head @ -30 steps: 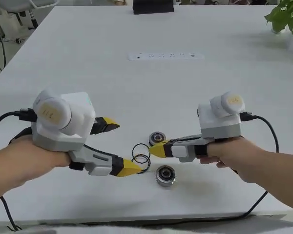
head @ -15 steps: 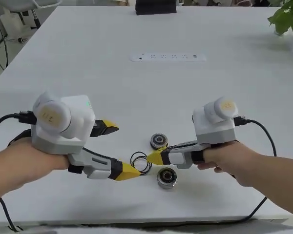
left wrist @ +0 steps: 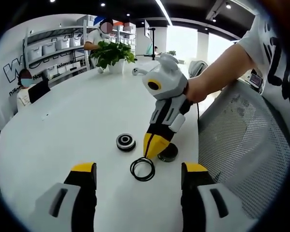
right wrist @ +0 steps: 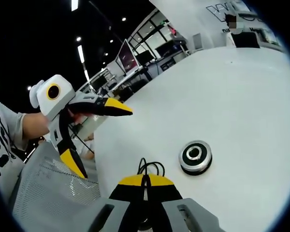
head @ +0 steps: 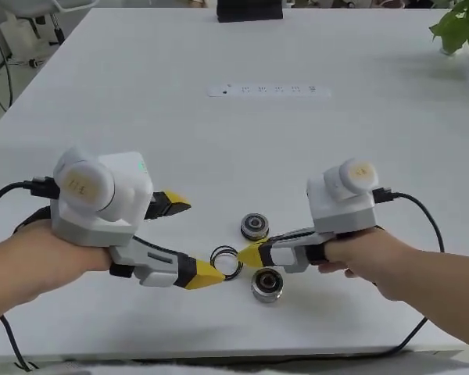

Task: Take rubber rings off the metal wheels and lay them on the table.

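Observation:
Two thin black rubber rings (head: 225, 262) lie overlapped on the white table, between the grippers. My right gripper (head: 246, 254) is shut, its yellow tips pinching the rings' edge (right wrist: 152, 167). One metal wheel (head: 255, 226) lies just beyond the rings, seen too in the right gripper view (right wrist: 195, 157). A second wheel (head: 266, 283) sits nearer me, partly behind the right gripper's tip (left wrist: 153, 147) in the left gripper view. My left gripper (head: 197, 241) stands open, its jaws either side of the rings (left wrist: 132, 169).
A white power strip (head: 266, 91) lies flat in the middle of the table. A potted plant (head: 461, 27) stands at the far right corner and a dark box (head: 250, 9) at the far edge. Cables trail off both grippers toward the near edge.
My right gripper has dropped a little toward the near wheel, with the rings moving slightly along. The left gripper has hardly moved and stays open.

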A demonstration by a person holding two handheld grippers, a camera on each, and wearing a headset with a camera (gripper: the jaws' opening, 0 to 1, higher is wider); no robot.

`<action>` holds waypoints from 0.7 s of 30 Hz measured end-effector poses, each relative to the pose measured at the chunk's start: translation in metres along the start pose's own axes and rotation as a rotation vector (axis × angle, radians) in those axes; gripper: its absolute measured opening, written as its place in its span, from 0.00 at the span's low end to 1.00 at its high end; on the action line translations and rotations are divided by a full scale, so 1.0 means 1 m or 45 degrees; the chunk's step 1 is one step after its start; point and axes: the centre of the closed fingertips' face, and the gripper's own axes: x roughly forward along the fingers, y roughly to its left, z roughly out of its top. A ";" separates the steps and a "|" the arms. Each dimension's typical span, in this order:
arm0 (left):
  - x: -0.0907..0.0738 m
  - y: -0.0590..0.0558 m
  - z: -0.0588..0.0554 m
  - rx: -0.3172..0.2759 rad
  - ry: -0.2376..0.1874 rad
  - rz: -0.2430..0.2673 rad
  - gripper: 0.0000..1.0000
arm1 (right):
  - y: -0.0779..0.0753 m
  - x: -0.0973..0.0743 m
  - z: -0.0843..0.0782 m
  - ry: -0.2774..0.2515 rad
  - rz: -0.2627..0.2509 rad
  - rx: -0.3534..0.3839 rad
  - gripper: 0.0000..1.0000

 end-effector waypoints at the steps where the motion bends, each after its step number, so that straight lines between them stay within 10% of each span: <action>1: 0.000 0.000 0.000 -0.001 0.000 0.000 0.69 | 0.000 0.000 0.000 0.001 -0.001 0.004 0.01; 21: 0.001 -0.002 0.000 -0.007 0.004 -0.004 0.69 | -0.002 -0.001 0.000 0.004 -0.035 -0.047 0.12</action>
